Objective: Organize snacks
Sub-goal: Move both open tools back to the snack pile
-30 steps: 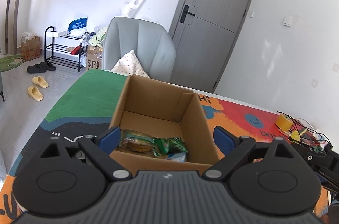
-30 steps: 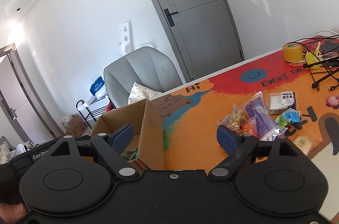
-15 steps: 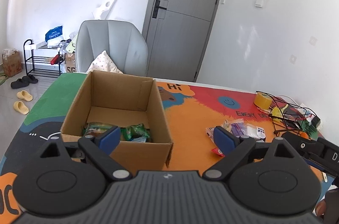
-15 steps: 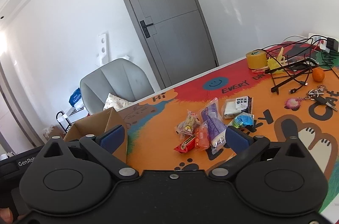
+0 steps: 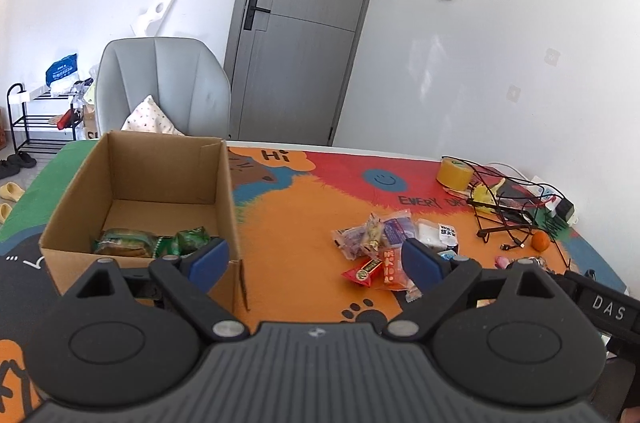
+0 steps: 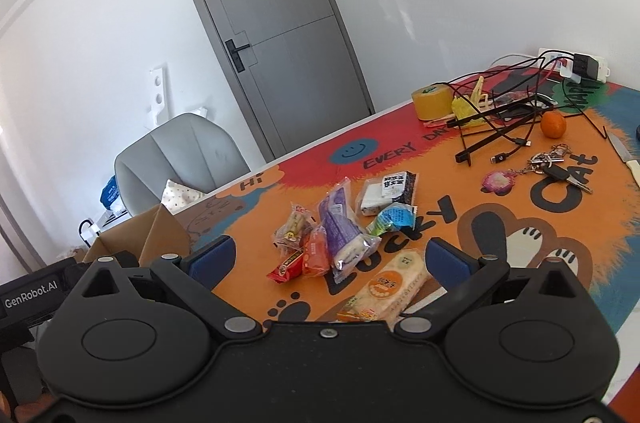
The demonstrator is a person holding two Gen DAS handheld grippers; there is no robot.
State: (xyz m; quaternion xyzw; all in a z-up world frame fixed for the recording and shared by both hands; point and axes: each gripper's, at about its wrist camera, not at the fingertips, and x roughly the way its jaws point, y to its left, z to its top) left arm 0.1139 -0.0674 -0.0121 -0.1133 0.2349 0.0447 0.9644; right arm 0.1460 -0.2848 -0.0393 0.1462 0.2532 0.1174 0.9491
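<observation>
Presently, both the left gripper (image 5: 314,257) and right gripper (image 6: 332,257) stood wide and empty, aimed at the loose snack packets (image 6: 340,231) beside the cardboard box (image 5: 64,207), apparently for collecting.

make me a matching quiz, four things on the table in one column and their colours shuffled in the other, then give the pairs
Things:
1. tape roll
2. long bread packet
3. cardboard box
4. smiley face on the mat

Colours:
A. blue
B. brown
C. yellow
D. purple

Pairs: 1-C, 2-D, 3-B, 4-A
</observation>
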